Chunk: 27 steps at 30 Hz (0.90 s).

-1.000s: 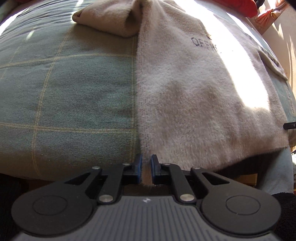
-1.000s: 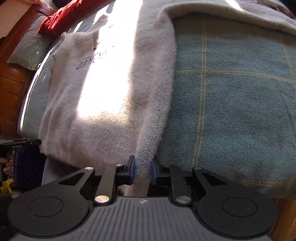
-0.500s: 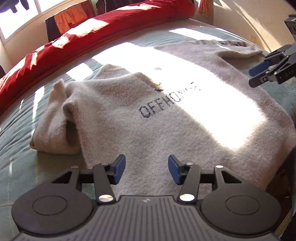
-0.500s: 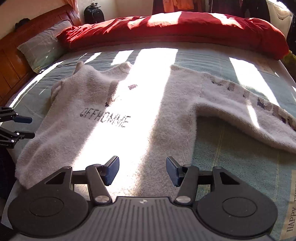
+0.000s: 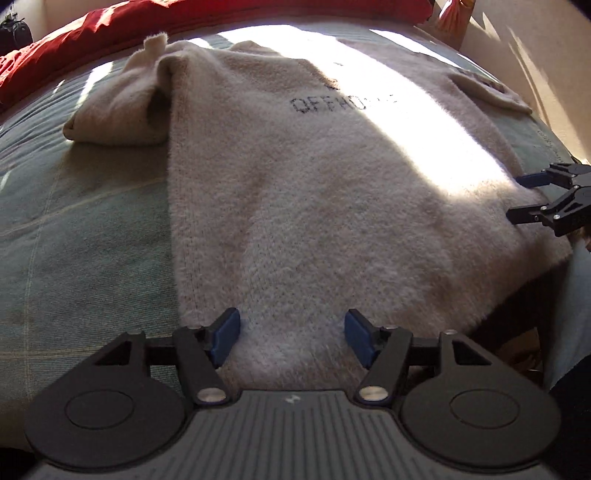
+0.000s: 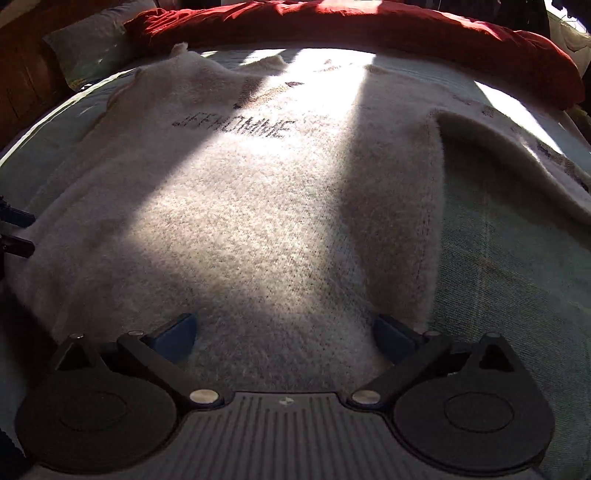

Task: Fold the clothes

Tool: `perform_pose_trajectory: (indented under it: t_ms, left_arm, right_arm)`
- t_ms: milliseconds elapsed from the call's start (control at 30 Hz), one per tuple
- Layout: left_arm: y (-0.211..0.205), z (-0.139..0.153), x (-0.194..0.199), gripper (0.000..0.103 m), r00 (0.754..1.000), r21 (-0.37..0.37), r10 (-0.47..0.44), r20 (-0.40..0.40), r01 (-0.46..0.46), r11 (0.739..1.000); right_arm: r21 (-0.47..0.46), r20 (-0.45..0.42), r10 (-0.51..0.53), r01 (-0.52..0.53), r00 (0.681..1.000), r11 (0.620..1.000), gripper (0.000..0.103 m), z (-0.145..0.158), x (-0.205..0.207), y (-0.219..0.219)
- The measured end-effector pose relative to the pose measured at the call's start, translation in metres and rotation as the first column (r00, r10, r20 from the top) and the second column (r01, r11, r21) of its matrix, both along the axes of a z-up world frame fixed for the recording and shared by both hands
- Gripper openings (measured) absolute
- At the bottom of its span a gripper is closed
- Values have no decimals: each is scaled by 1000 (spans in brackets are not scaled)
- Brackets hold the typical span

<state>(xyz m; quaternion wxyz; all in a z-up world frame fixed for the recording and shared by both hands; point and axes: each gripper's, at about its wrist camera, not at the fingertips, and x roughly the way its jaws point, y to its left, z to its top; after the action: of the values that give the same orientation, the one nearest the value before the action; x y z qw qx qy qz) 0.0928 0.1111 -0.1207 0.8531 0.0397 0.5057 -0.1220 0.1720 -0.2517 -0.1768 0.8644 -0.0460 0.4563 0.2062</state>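
Lying flat, fuzzy beige sweater (image 5: 314, 206)

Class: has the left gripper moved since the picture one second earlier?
Yes. The left gripper was pinching the fluffy beige sweater's hem at the green checked bedspread's edge; now it is over the sweater, jaws opening, nothing gripped.

Green plaid bedspread (image 5: 85, 236), red duvet (image 6: 369, 26), wooden headboard (image 6: 22, 74), grey pillow (image 6: 96, 40), sunlight streaks

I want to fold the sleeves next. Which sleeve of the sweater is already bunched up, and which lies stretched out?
The left sleeve is bunched beside the body; the right sleeve lies stretched across the bed.
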Motion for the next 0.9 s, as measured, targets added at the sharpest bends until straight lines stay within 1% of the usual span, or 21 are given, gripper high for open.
perform_pose_trajectory:
  t_ms: [67,133,200,267,367,500,567,600,633,700,733,800,867,900]
  left_arm:
    - [-10,13,12,63,999,-29,-16,42,17,999]
    - [-26,27,31,63,991,-33,-39,126,43,999]
    - [-49,38,58,66,976,-32,-55,212,63,997]
    - [-65,36,85,68,974,-62,-20,227,35,997]
    - [-83,18,115,68,982,-107,43,185,-23,994]
    - [-87,-10,96,68,989,-59,90,117,-84,995]
    - [-88,-23,85,70,990,-36,113,86,-111,993]
    - [-85,-23,72,74,991,-37,107,82,-105,994]
    - [-82,-22,59,75,992,-38,102,77,-99,994]
    - [-76,-22,33,76,994,-39,90,69,-87,995]
    - [-75,-20,27,76,994,-37,84,64,-82,996]
    - [-69,-12,21,76,994,-45,89,55,-87,995]
    - [-65,-1,29,76,992,-62,109,62,-105,993]
    - [-65,4,37,76,990,-61,117,81,-112,992]
  right_arm:
    - [-4,-22,-29,29,999,1000,103,-1,5,3]
    - [-12,-49,-57,57,997,998,103,-2,11,6]
    - [-52,-80,-61,57,995,997,103,-2,17,13]
    - [-61,-88,-63,58,994,996,103,-1,18,15]
    - [-68,-94,-67,61,993,996,103,-1,18,15]
    - [-76,-103,-72,65,992,995,103,0,18,16]
    - [-81,-108,-75,66,991,995,103,1,18,17]
    - [-80,-107,-75,67,991,995,103,1,18,17]
    - [-78,-106,-75,67,992,995,103,2,18,16]
    - [-74,-103,-75,68,992,995,103,4,18,15]
    - [-69,-101,-77,70,992,995,103,6,18,15]
    - [-40,-98,-86,83,991,996,103,14,19,11]
    - [27,-90,-101,103,991,994,103,27,24,4]
    - [67,-76,-108,113,991,991,103,35,28,0]
